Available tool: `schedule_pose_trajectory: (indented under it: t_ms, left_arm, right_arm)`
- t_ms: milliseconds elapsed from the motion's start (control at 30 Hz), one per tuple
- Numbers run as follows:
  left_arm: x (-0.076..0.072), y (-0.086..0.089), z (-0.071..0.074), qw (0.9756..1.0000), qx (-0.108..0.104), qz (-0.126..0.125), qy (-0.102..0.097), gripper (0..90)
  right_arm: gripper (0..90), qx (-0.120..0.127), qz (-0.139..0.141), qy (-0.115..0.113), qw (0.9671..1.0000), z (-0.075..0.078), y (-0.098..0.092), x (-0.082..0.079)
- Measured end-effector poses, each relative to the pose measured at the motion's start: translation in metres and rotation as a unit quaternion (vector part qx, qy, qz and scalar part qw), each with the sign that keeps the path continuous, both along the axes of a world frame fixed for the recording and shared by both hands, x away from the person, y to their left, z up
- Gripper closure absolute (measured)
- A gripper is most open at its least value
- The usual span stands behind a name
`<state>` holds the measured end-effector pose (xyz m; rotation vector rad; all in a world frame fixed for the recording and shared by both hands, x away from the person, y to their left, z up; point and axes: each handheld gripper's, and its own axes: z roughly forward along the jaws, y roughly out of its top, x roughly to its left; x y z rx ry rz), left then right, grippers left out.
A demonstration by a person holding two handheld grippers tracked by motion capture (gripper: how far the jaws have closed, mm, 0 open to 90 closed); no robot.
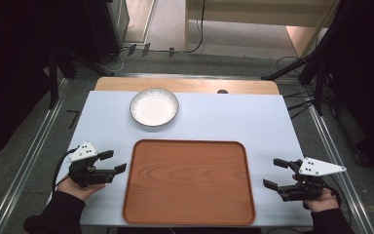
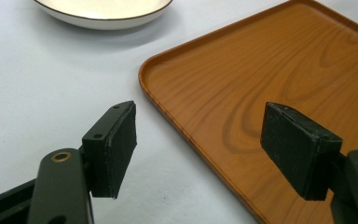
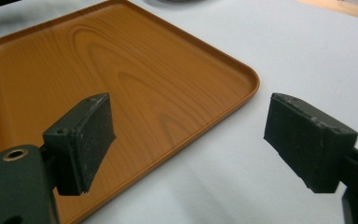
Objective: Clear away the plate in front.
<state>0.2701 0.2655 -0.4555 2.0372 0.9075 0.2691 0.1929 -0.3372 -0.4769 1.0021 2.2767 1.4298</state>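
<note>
Bright, even overhead light; dim surroundings.

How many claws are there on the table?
2. The left claw is beside the wooden tray's left edge, the right claw beside its right edge. Both are open and empty.

claw [image 3: 189, 140]: jaws wide apart, nothing between | wooden tray [image 3: 121, 70]: on white table [image 3: 307, 56]

The tray [image 1: 190, 183] is orange-brown with a wood grain pattern. The bowl [image 1: 154, 107] is white with a dark rim, and the counter [image 1: 233, 117] is pale white. Both grippers have black jaws.
</note>
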Motion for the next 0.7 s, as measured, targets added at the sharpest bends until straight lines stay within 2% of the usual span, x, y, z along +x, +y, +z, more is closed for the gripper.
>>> schedule_pose_trajectory:
  t_ms: [100, 200, 500, 700]
  left_arm:
    - [-0.0002, -0.0002, 0.0003, 1.0, -0.006, -0.007, 0.002, 26.5]
    - [-0.0022, 0.0007, 0.0039, 0.9996, -0.018, -0.013, -0.015, 27.4]
    - [-0.0018, 0.0003, 0.0028, 0.9999, -0.012, -0.008, -0.009, 27.4]
    - [-0.0021, 0.0011, 0.0041, 0.9998, -0.013, -0.003, -0.017, 28.4]
  right_arm:
    - [16.4, -0.002, 0.001, 0.0, 1.0, -0.0001, -0.0004, 0.0002]
    - [16.5, -0.001, 0.0, -0.001, 1.0, -0.0005, -0.0001, 0.0003]
    - [16.5, -0.002, 0.0, 0.003, 1.0, -0.0005, 0.0002, 0.0001]
    - [16.5, -0.002, 0.0, 0.003, 1.0, -0.0006, 0.0002, 0.0001]
